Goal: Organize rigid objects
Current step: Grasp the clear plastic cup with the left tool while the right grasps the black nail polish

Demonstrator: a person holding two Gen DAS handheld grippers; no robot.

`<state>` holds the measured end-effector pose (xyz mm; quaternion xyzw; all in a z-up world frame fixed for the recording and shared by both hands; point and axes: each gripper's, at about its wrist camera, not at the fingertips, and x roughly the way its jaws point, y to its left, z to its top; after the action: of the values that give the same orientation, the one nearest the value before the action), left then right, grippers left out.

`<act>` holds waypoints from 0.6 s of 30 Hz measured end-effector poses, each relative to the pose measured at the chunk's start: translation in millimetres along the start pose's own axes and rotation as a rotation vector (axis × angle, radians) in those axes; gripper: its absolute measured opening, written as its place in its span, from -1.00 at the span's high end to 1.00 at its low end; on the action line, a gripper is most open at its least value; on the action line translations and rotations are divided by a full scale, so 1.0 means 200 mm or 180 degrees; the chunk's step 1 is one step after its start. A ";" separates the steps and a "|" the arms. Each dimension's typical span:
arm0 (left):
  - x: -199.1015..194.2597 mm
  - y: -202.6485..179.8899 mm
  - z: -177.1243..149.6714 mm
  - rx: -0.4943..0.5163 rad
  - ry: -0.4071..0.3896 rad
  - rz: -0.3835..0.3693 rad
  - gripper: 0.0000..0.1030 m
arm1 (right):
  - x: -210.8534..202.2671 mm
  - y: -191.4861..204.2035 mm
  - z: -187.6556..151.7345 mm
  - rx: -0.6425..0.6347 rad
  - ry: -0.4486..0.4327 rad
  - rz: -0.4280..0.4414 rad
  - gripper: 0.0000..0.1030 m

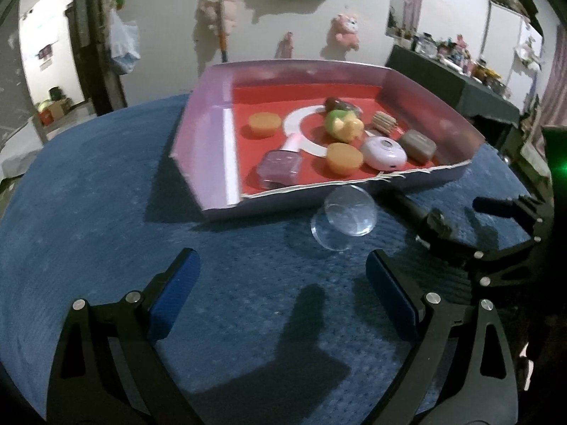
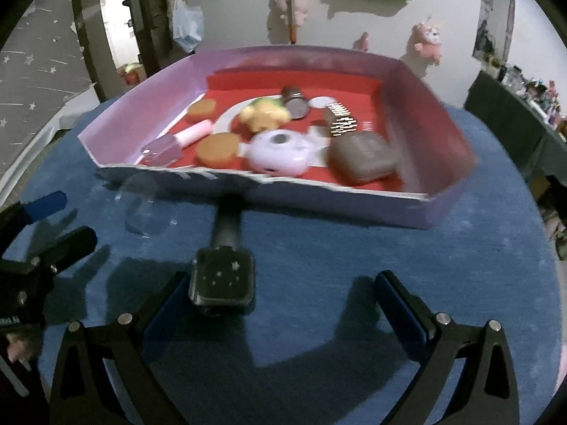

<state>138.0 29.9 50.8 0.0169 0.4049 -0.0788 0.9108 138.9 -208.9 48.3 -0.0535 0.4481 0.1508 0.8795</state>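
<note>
The left gripper [image 1: 280, 290] is hanging over the blue counter [image 1: 106, 212] with its blue fingers [image 1: 173, 297] spread wide, and nothing is sitting between them. The right gripper [image 2: 280, 304] is doing the same, with its fingers [image 2: 400, 304] wide apart and not pinching anything.

A dark bottle with little stars [image 2: 222, 276] is lying on the counter just beside the right gripper's left finger. I cannot tell if it is touching it. Its long dark cap is pointing away, toward the box.

A little farther out, a clear plastic dome [image 1: 343, 220] is lying tipped on the counter, between the two grippers and just in front of the box.

Behind it, a purple box with a red floor [image 1: 212, 134] is sitting on the counter. Its front wall is low and torn. Inside, near the front, a pink nail polish bottle [image 1: 280, 169], a round orange cake [image 1: 344, 158], a white round gadget [image 1: 384, 153] and a brown block [image 1: 418, 145] are lying in a row. Deeper in, another orange cake [image 1: 262, 124], a yellow and green toy [image 1: 344, 125] and a striped wafer [image 1: 383, 122] are resting.

Far back, pink plush toys [image 1: 345, 30] are hanging on the wall.
</note>
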 end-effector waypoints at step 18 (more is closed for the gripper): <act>0.20 -0.13 0.11 0.0321 0.0230 -0.0104 -0.48 | 0.03 0.05 0.03 -0.0570 0.0017 0.0508 -0.52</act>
<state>177.4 -2.9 36.6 0.0591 0.4333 -0.1133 0.8922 143.9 -197.2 46.7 -0.0964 0.4380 0.2596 0.8553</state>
